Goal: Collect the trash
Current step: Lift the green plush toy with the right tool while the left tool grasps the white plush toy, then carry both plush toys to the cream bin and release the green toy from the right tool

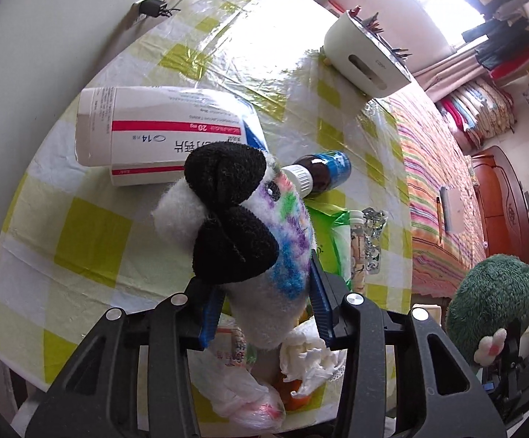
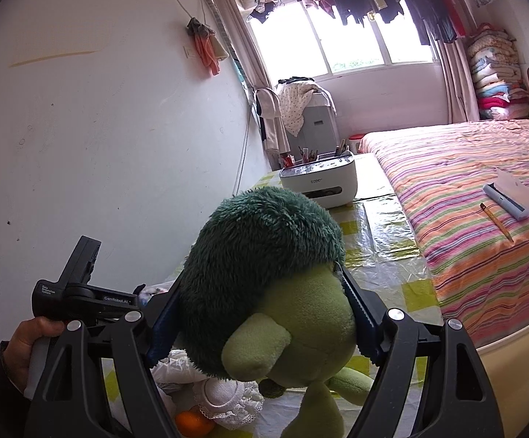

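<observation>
Left hand-held gripper (image 1: 264,306) clamps a black-and-white plush toy (image 1: 242,226) at frame centre above the desk (image 1: 81,226). Medicine box (image 1: 147,135), upper left, reads "20 mg", "14". Right hand-held gripper (image 2: 260,314) grips a green plush toy (image 2: 264,281); left unit reads "GenRobot.AI".

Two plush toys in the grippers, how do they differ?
The white plush toy with black ears and rainbow smudges is slim, sitting between narrowly set jaws of the left gripper. The light-green plush toy with shaggy dark-green hair is bulkier, spreading the right gripper wide. The white one hangs over table clutter, the green one faces the room. Both are soft, clamped and lifted.
</observation>
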A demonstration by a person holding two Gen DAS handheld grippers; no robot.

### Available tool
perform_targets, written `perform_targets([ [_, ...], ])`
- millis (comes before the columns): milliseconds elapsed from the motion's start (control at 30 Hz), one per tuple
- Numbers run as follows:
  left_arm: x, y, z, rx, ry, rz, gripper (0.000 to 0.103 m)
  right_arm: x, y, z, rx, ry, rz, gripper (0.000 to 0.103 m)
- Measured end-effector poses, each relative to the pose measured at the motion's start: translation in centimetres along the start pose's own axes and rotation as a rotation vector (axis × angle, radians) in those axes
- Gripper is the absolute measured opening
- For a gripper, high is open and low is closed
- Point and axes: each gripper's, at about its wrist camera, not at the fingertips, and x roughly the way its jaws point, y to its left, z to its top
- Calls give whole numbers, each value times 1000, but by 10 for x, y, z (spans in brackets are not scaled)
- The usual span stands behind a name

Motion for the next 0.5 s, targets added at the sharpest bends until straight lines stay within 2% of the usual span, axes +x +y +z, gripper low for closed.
perform_targets([
  [200, -8, -27, -7, 64, -41, -31, 41, -7, -12, -1, 13, -9, -31, 75],
  [500, -10, -88, -30, 195, -70, -110, 41, -23, -41, -3, 48, -22, -103, 75],
])
